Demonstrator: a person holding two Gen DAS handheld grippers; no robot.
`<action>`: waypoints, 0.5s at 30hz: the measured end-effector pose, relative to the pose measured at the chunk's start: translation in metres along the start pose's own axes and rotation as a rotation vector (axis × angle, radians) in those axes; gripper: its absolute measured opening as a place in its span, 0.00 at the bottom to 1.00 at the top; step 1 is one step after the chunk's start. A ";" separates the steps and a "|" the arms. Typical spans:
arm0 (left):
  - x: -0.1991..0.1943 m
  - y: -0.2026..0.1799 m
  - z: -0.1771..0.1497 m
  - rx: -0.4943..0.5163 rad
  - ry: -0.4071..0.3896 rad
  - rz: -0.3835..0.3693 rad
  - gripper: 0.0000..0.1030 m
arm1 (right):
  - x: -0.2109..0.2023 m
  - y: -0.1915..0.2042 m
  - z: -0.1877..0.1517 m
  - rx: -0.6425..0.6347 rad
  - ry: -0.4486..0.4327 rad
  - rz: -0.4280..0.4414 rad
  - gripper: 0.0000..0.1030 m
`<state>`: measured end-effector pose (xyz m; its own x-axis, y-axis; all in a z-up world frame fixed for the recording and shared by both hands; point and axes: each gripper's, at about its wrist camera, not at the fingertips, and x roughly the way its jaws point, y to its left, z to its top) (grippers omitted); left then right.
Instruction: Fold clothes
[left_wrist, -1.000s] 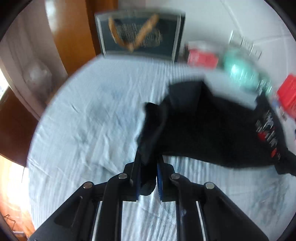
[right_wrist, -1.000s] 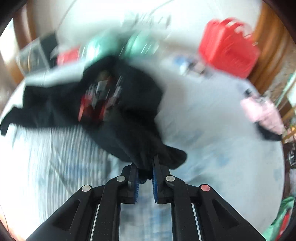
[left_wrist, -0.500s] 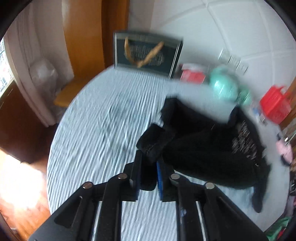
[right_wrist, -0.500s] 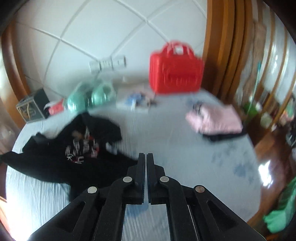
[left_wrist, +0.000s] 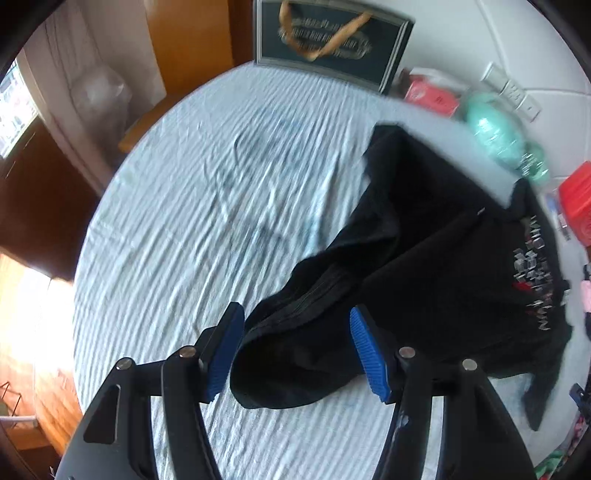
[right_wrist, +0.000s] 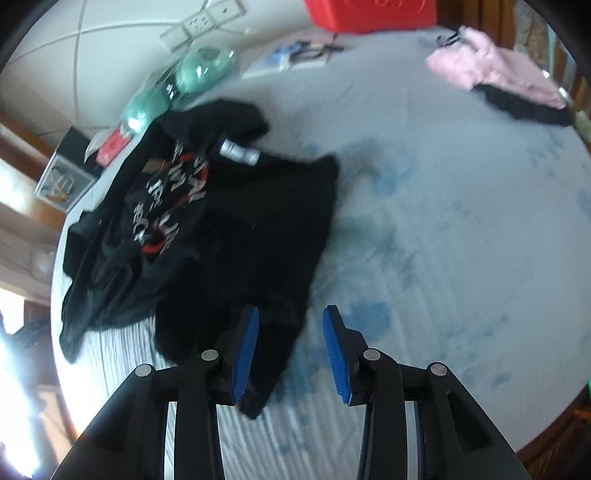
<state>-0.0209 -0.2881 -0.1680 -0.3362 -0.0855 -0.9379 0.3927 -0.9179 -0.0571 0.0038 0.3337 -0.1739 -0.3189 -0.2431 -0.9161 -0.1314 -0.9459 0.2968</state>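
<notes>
A black T-shirt with white and red lettering (left_wrist: 436, 266) lies crumpled on the pale striped bed sheet (left_wrist: 192, 206). My left gripper (left_wrist: 297, 350) is open, with a black fold of the shirt lying between its blue pads. In the right wrist view the same shirt (right_wrist: 236, 221) spreads left of centre, print side up. My right gripper (right_wrist: 291, 350) is open, with a corner of the shirt lying by its left pad (right_wrist: 245, 350).
A folded pink garment on a black one (right_wrist: 495, 74) lies at the far right of the bed. A red case (right_wrist: 369, 13), green plastic-wrapped bundles (right_wrist: 199, 68), a red packet (left_wrist: 430, 94) and a dark gift bag (left_wrist: 332, 40) line the padded white headboard.
Both grippers have opened and let go of the black shirt. The shirt dropped onto the sheet. Both cameras tilted down closer over it.
</notes>
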 end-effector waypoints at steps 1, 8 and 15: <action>0.008 0.001 -0.003 0.002 0.012 0.010 0.57 | 0.005 0.003 -0.002 -0.004 0.012 0.000 0.35; 0.044 -0.003 -0.021 0.042 0.036 0.059 0.58 | 0.040 0.020 -0.007 -0.008 0.053 -0.075 0.35; 0.045 0.007 -0.029 0.033 -0.010 0.060 0.78 | 0.065 0.036 -0.009 -0.055 -0.015 -0.235 0.61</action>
<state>-0.0086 -0.2869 -0.2208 -0.3217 -0.1446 -0.9357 0.3842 -0.9232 0.0106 -0.0129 0.2822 -0.2254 -0.2998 -0.0124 -0.9539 -0.1525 -0.9864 0.0608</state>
